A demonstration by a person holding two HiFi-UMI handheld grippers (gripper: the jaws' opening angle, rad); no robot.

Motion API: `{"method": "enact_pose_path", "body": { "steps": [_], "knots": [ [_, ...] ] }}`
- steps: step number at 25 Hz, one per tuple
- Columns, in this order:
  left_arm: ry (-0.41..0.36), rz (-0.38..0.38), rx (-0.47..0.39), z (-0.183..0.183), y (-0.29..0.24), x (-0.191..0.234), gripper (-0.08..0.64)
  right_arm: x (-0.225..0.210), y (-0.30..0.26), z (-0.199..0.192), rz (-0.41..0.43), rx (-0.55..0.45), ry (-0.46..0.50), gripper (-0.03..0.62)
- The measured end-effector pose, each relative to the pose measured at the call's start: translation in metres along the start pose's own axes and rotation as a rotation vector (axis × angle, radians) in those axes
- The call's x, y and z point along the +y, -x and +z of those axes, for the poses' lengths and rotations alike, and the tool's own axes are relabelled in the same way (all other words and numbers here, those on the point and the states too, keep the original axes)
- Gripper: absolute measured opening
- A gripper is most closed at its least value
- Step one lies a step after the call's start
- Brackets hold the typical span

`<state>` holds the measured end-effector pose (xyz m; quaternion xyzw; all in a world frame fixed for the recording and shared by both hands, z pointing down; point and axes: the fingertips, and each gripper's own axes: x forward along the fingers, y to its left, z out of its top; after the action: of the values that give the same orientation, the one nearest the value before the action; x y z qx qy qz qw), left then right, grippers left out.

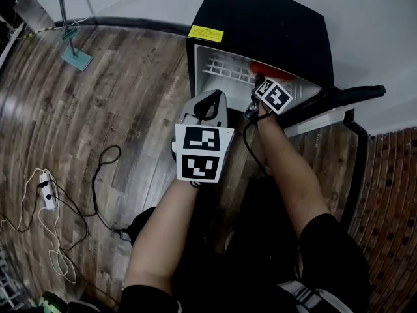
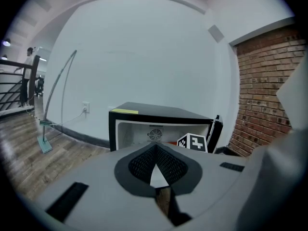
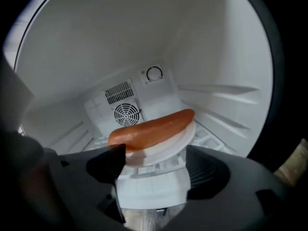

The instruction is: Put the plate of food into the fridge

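One step looks nearly done: the plate (image 3: 166,146), carrying a single sausage (image 3: 151,126), sits on the shelf (image 3: 207,137) inside the fridge (image 1: 260,25), toward its back wall. The right gripper (image 3: 154,174) is inside the fridge too, jaws wide apart either side of the plate's near edge, apparently not pressing it. Next, I'd judge, it must back straight out without nudging the plate (then the door (image 1: 339,96) wants closing). The left gripper (image 2: 155,182), jaws together and empty, hangs outside the fridge's open front.

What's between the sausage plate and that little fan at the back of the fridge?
Only bare white shelf shows between plate and fan, in the right gripper view.
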<state>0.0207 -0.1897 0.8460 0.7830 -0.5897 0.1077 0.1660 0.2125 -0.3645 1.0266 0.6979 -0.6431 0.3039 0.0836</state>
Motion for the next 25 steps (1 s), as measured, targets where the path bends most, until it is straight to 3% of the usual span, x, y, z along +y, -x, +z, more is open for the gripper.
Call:
{"method": "enact_pose_path", "body": {
  "steps": [5, 11, 12, 13, 14, 16, 18, 25],
  "knots": [
    [0.01, -0.004, 0.007, -0.001, -0.005, -0.001, -0.002, -0.011, 0.009, -0.004, -0.095, 0.02, 0.087, 0.377],
    [0.018, -0.025, 0.002, 0.002, -0.007, -0.008, -0.002, -0.002, 0.032, 0.005, -0.012, -0.052, 0.117, 0.373],
    [0.017, -0.025, 0.002, 0.002, -0.008, -0.008, -0.002, -0.002, 0.039, 0.008, -0.01, -0.07, 0.125, 0.357],
    [0.016, -0.024, 0.003, 0.001, -0.008, -0.008, -0.002, -0.005, 0.046, 0.009, -0.021, -0.086, 0.141, 0.277],
    [0.016, -0.022, 0.006, 0.0, -0.009, -0.007, -0.002, -0.008, 0.052, 0.01, -0.038, -0.099, 0.164, 0.146],
    [0.016, -0.019, 0.017, -0.004, -0.011, -0.006, -0.002, -0.009, 0.065, 0.008, -0.041, -0.114, 0.209, 0.044],
    [0.015, -0.021, 0.022, -0.006, -0.012, -0.007, -0.002, -0.004, 0.076, 0.005, 0.003, -0.113, 0.245, 0.015],
    [0.028, -0.055, 0.017, -0.003, -0.018, -0.021, -0.002, 0.029, 0.136, 0.007, 0.193, -0.159, 0.395, 0.014]
  ]
}}
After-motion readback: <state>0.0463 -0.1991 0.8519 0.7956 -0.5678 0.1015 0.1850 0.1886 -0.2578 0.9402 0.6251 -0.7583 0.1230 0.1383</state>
